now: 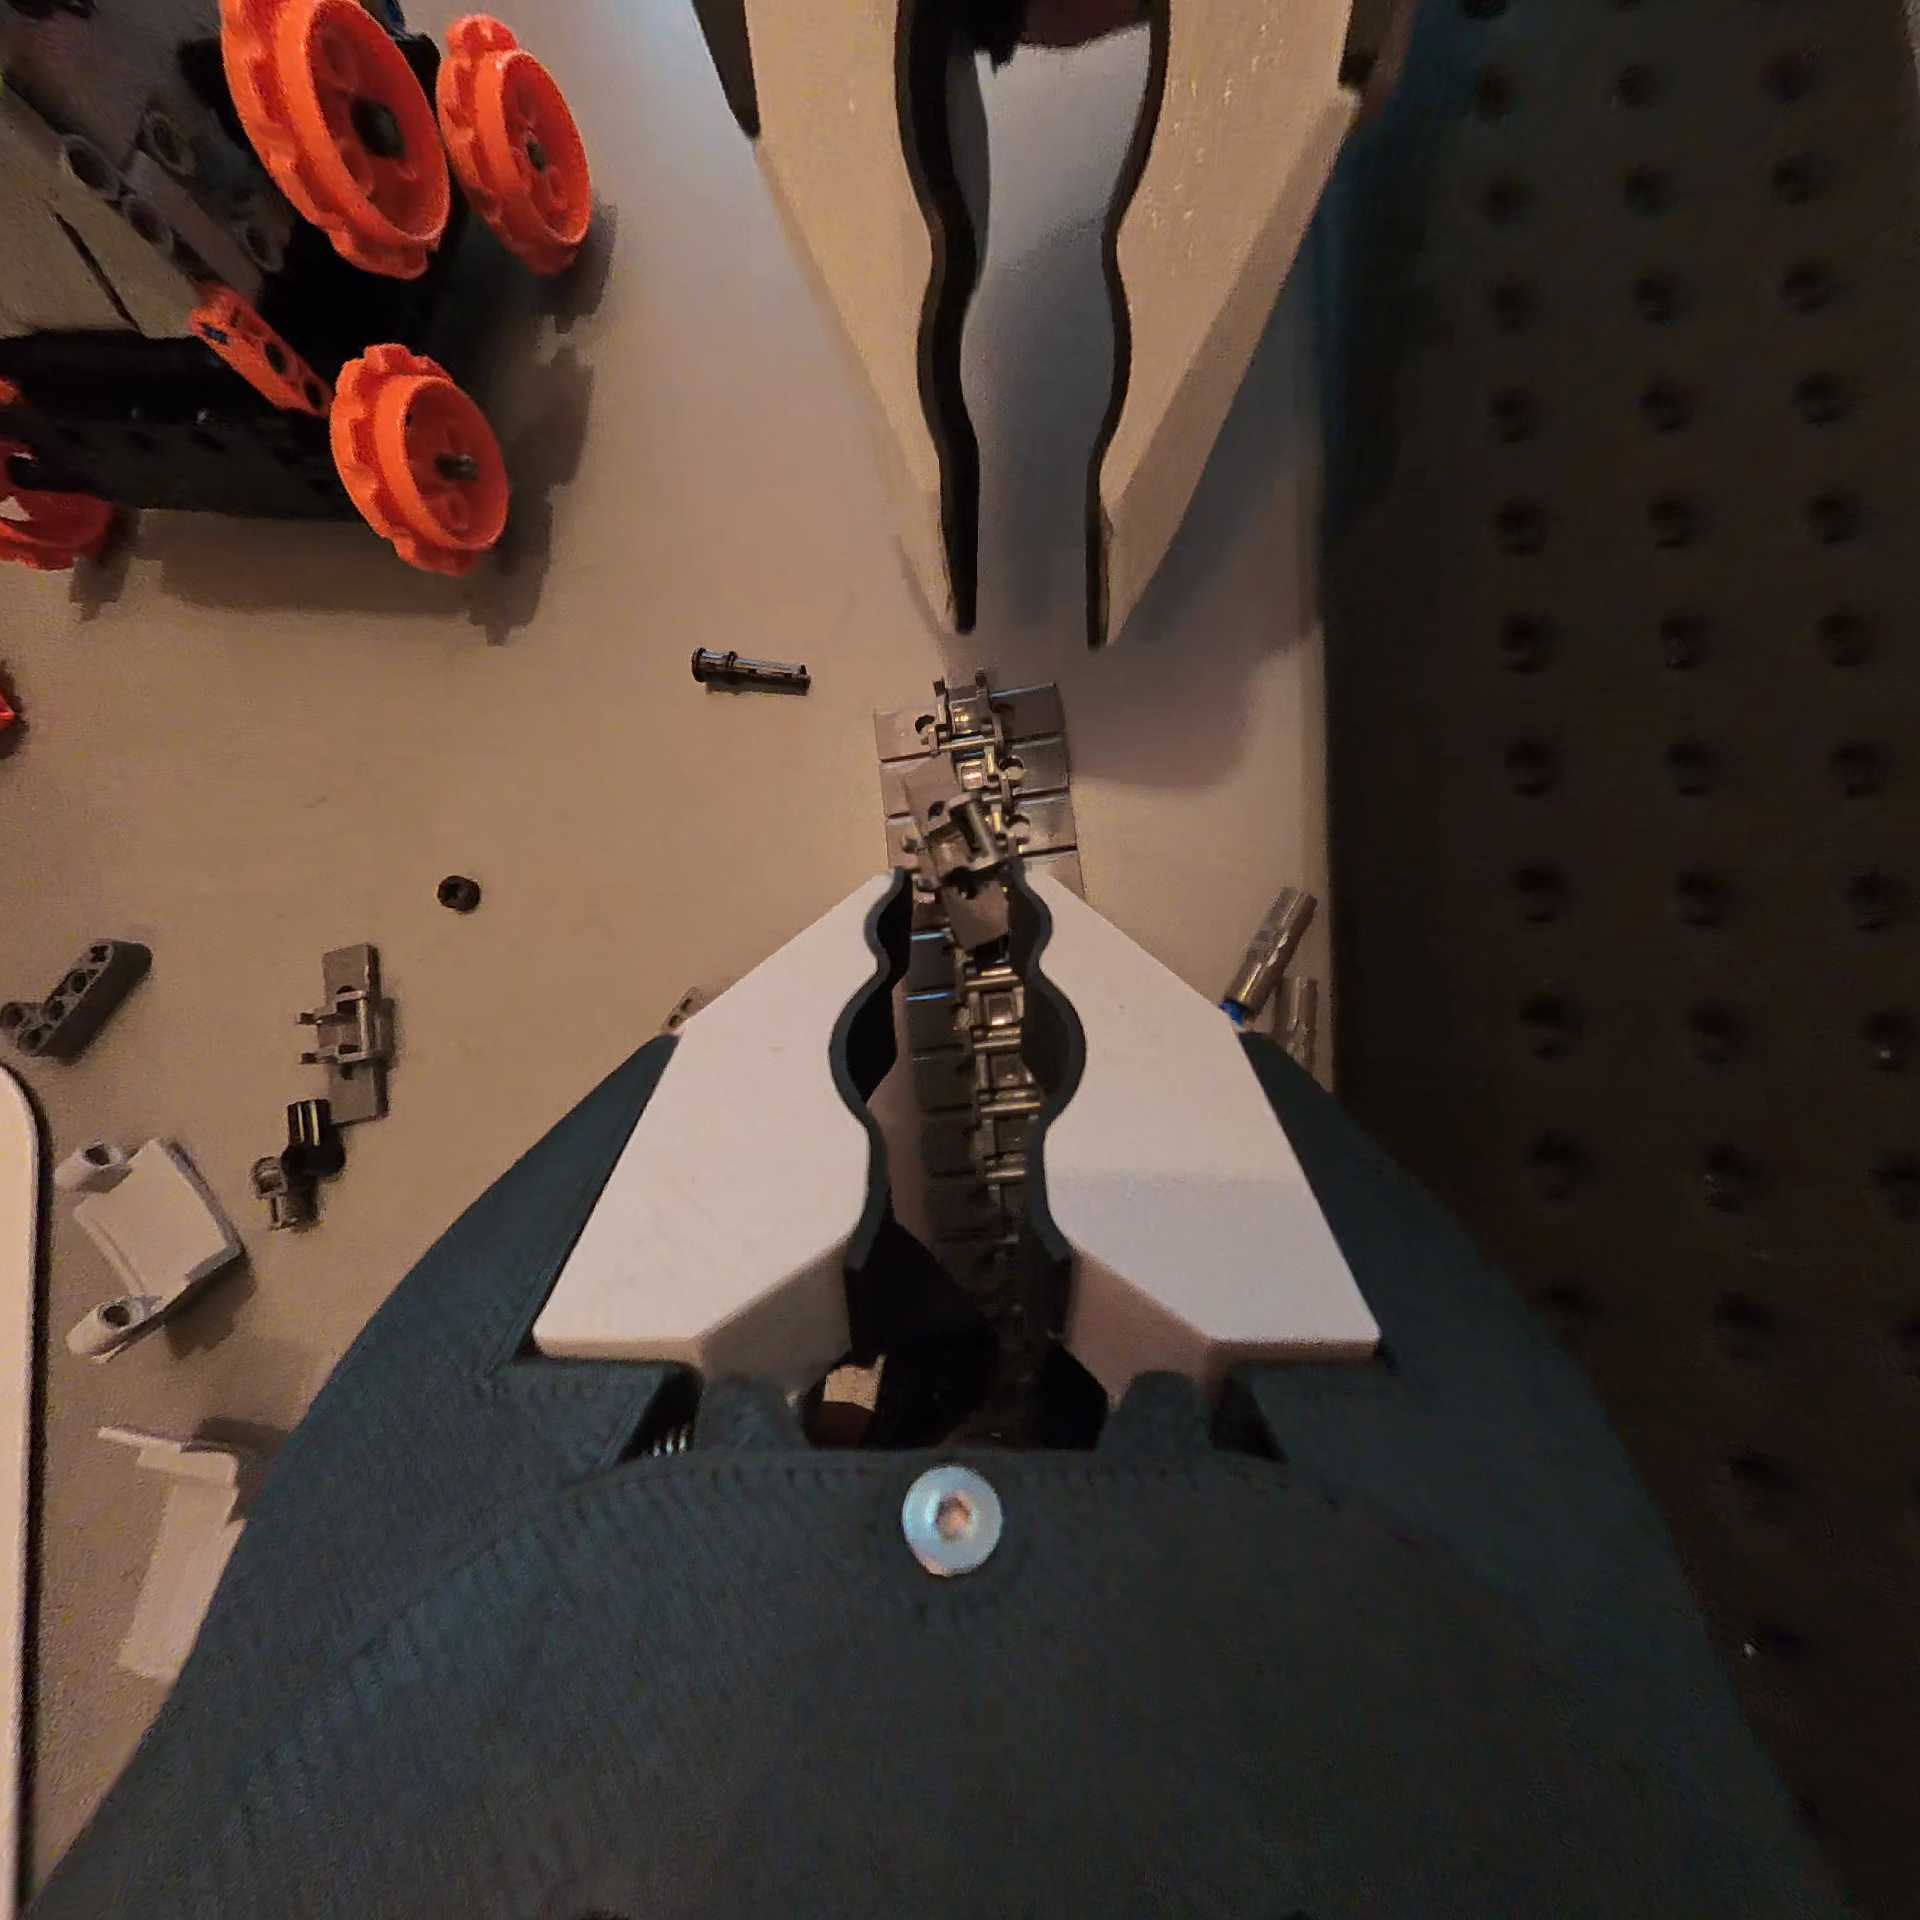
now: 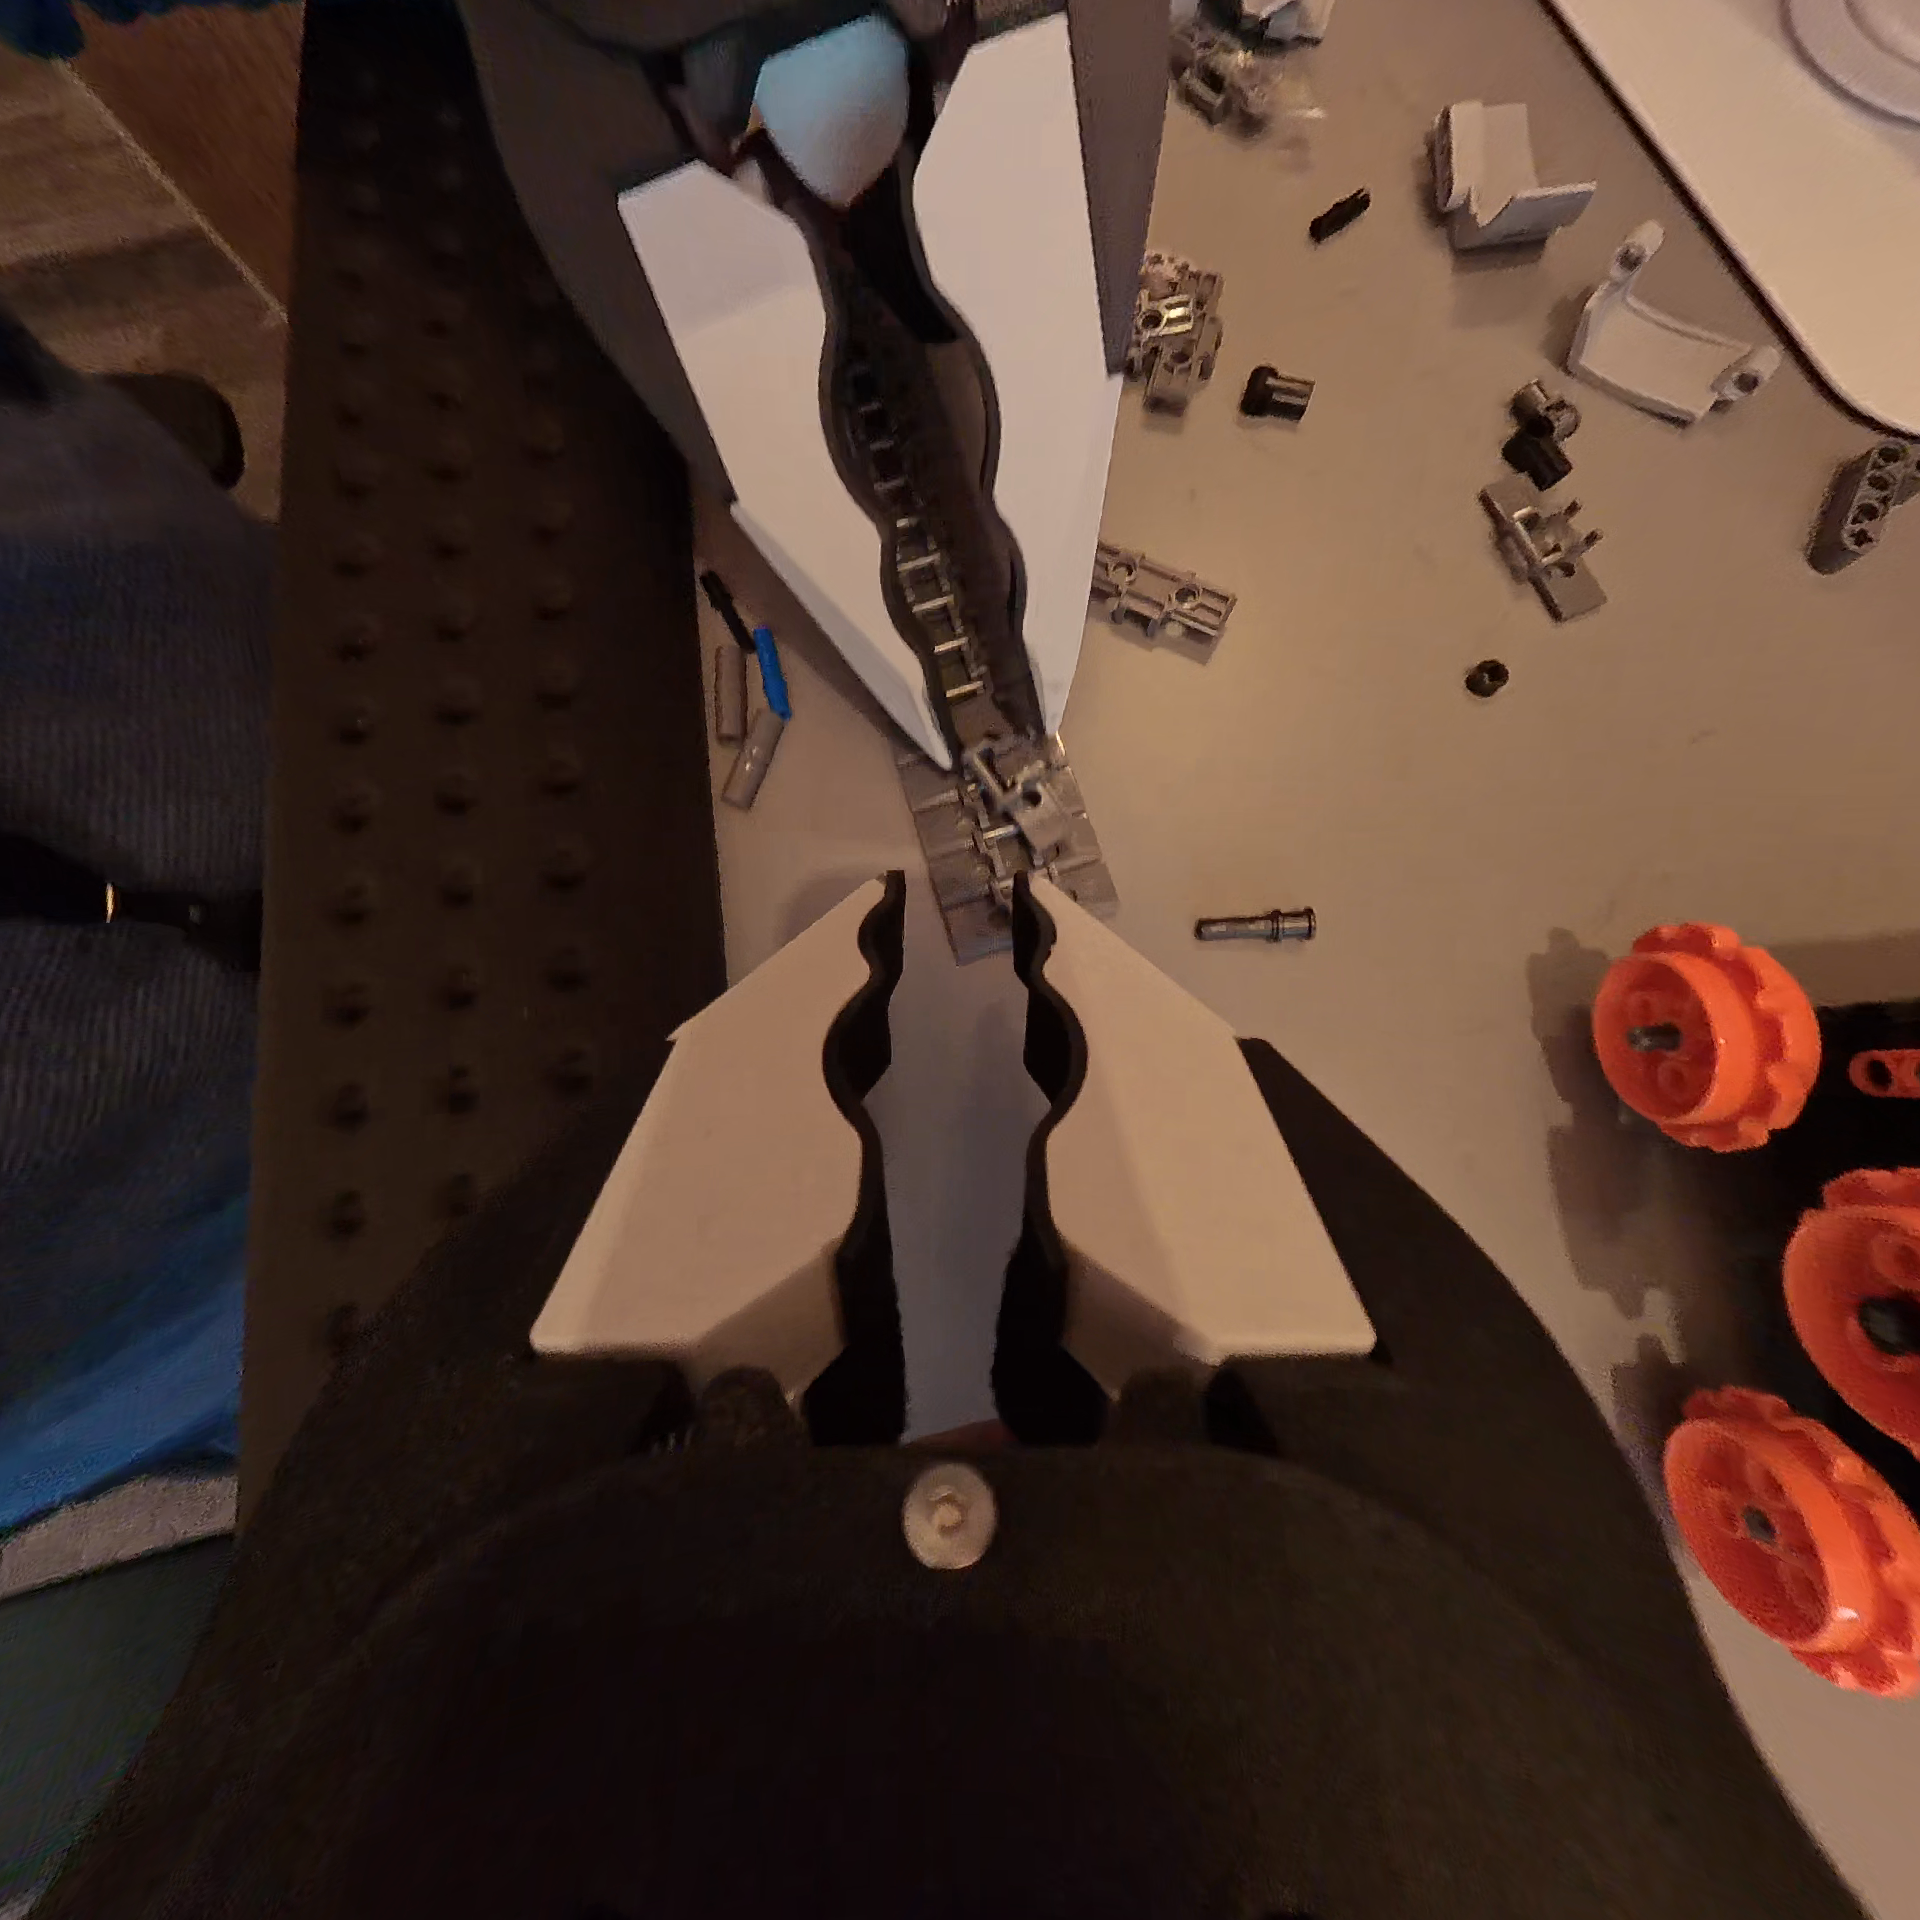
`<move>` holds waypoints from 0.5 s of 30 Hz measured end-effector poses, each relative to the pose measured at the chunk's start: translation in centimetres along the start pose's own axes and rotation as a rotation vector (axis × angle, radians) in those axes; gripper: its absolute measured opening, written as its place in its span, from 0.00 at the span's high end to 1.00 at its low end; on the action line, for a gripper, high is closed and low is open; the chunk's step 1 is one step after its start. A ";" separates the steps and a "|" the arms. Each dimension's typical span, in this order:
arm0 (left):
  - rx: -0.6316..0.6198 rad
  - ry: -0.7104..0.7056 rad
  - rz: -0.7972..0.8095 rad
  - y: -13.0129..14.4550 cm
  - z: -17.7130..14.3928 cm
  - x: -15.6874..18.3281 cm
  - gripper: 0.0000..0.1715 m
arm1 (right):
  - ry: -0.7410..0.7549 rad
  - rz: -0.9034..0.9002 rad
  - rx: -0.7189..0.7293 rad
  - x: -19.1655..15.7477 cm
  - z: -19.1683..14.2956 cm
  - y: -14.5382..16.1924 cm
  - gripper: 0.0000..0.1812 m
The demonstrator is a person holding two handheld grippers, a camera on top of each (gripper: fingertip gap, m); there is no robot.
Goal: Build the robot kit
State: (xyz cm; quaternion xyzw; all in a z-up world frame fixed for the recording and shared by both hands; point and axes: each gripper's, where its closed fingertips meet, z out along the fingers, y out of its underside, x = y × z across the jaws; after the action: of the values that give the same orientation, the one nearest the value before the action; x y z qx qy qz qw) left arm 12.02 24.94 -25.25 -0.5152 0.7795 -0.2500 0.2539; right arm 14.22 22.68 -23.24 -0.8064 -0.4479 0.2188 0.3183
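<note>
- A grey linked track chain (image 1: 977, 1049) is clamped between the wavy black pads of the left gripper (image 1: 961, 883); its free end lies flat on the beige tabletop (image 1: 644, 790), at 12 o'clock of the tips.
- The chain is made of flat ribbed plates joined by a central hinge row; its rear part is hidden inside the jaws.
- The right gripper (image 2: 958, 883) is held parted and empty, its tips just at the chain's end.
- Orange wheels (image 1: 416, 457) on a black frame are seen at 10 o'clock, partly cut off.
- A small black pin (image 1: 750, 667) lies at 11 o'clock.
</note>
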 end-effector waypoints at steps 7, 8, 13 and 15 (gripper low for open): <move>-0.003 -0.041 -0.033 -0.6 0.5 0.4 0.87 | 0.073 0.067 0.013 -0.1 1.4 -0.9 0.89; -0.008 -0.029 -0.041 -0.6 0.4 0.8 0.84 | 0.088 0.079 0.000 0.0 1.7 -0.7 0.89; -0.017 -0.048 -0.064 -0.5 0.0 1.0 0.75 | 0.123 0.136 -0.001 0.0 2.4 -0.8 0.86; -0.027 -0.028 -0.076 -0.2 -0.3 1.4 0.76 | 0.143 0.144 -0.006 0.0 2.7 -0.9 0.87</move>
State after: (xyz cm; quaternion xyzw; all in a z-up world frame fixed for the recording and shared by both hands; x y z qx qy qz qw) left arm 11.49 23.58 -25.10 -0.5511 0.7591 -0.2419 0.2480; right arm 12.03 23.86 -24.50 -0.8511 -0.3655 0.1816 0.3303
